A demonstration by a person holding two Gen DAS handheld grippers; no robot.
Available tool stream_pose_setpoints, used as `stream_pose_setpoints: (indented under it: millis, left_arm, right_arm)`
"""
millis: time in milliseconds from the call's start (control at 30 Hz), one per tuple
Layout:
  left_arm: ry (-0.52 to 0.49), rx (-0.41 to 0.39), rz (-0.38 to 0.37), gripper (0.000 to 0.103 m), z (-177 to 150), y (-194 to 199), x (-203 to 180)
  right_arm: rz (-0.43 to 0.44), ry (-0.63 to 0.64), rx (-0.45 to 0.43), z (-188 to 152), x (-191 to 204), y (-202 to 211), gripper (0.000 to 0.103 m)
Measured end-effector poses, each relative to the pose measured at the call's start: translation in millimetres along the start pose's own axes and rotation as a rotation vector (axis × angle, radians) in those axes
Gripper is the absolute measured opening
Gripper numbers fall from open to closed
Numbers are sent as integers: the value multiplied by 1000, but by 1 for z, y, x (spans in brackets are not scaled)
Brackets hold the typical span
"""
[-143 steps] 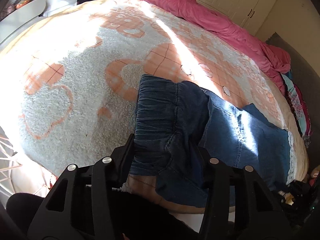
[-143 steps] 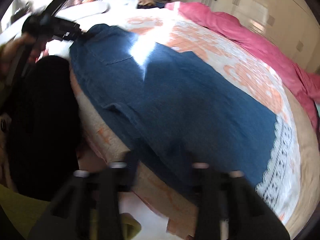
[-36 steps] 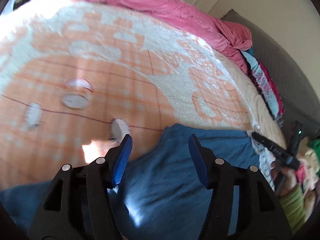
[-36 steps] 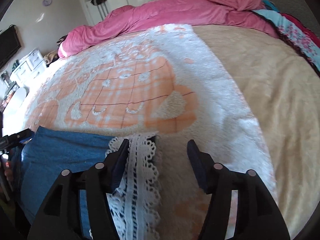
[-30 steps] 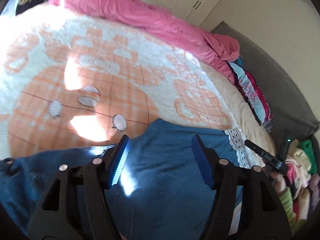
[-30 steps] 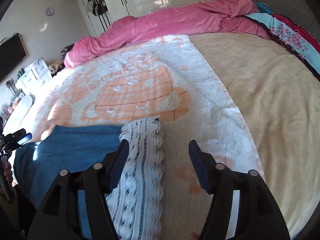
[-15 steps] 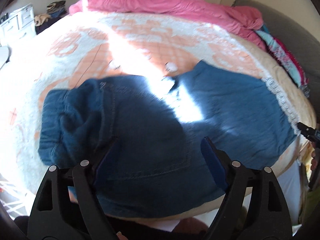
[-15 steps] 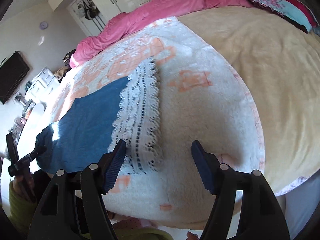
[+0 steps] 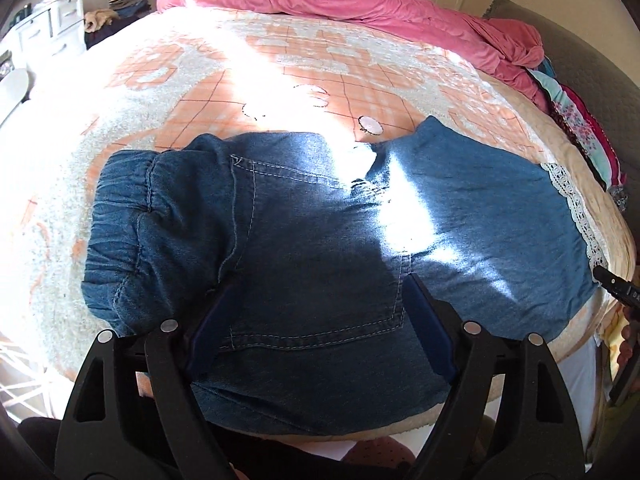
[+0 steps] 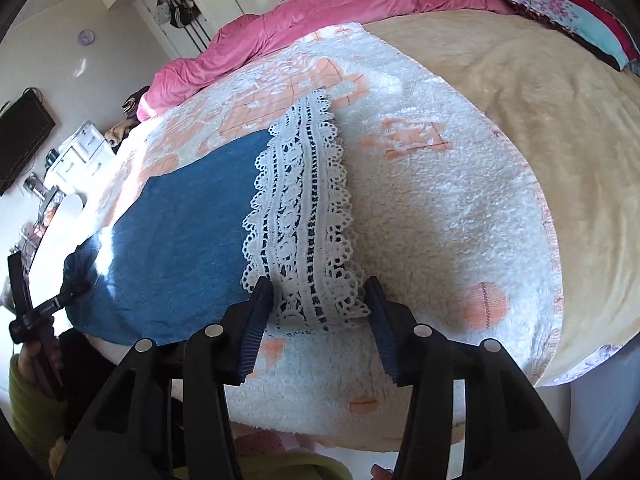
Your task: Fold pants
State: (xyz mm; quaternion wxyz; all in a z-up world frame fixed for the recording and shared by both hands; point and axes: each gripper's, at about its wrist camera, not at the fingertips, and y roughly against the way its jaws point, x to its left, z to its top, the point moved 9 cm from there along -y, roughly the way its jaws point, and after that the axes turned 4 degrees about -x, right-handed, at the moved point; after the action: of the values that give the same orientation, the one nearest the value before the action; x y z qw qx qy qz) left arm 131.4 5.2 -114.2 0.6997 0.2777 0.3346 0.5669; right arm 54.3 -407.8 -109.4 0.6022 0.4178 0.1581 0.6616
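My right gripper [image 10: 318, 294] has just been closing around the lace hem [image 10: 304, 216], pads not yet pressing. My left gripper [image 9: 316, 312] has spread wide over the pants [image 9: 304, 248], now flat lengthwise on the blanket [image 9: 280, 64]; next, lift.

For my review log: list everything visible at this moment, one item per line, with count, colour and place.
pants: 1, blue denim, flat across bed's near edge
lace hem: 1, white, pants' leg end
blanket: 1, white-orange fleece, under pants
duvet: 1, pink, bunched along bed's far side
drawers: 1, white, beyond the bed
left tool: black, blue pads, open over pants' seat
right tool: black, blue pads, jaws just been closing, straddling lace hem, not gripping
sleeve: green, at the left tool's handle
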Motion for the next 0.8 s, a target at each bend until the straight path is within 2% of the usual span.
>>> stream_pose_setpoints:
  millis: [133, 167, 267, 367, 400, 533, 633, 700, 800]
  left_arm:
    - [-8, 8, 13, 75, -1, -3, -1]
    - [-8, 7, 13, 75, -1, -3, -1]
    - [-4, 5, 10, 75, 0, -3, -2]
    - [-6, 4, 12, 75, 0, -4, -2]
    - [-9, 4, 13, 75, -1, -4, -2]
    - [-13, 7, 13, 77, -1, -6, -3]
    - [-14, 7, 11, 78, 0, -6, -3]
    - [-11, 7, 9, 78, 0, -6, -3]
    - [-4, 0, -2, 79, 0, -6, -3]
  right_arm:
    - [-91, 112, -6, -3, 9, -2, 47]
    - [-101, 127, -6, -4, 9, -2, 44]
    - [-103, 182, 0, -6, 13, 2, 26]
    - [-126, 274, -25, -3, 15, 15, 15]
    - [-116, 272, -32, -2, 14, 19, 15]
    - [-103, 239, 6, -14, 6, 8, 16]
    - [-81, 193, -1, -14, 2, 6, 23]
    - [-70, 165, 8, -11, -2, 10, 36]
    - [-69, 135, 1, -6, -9, 19, 46]
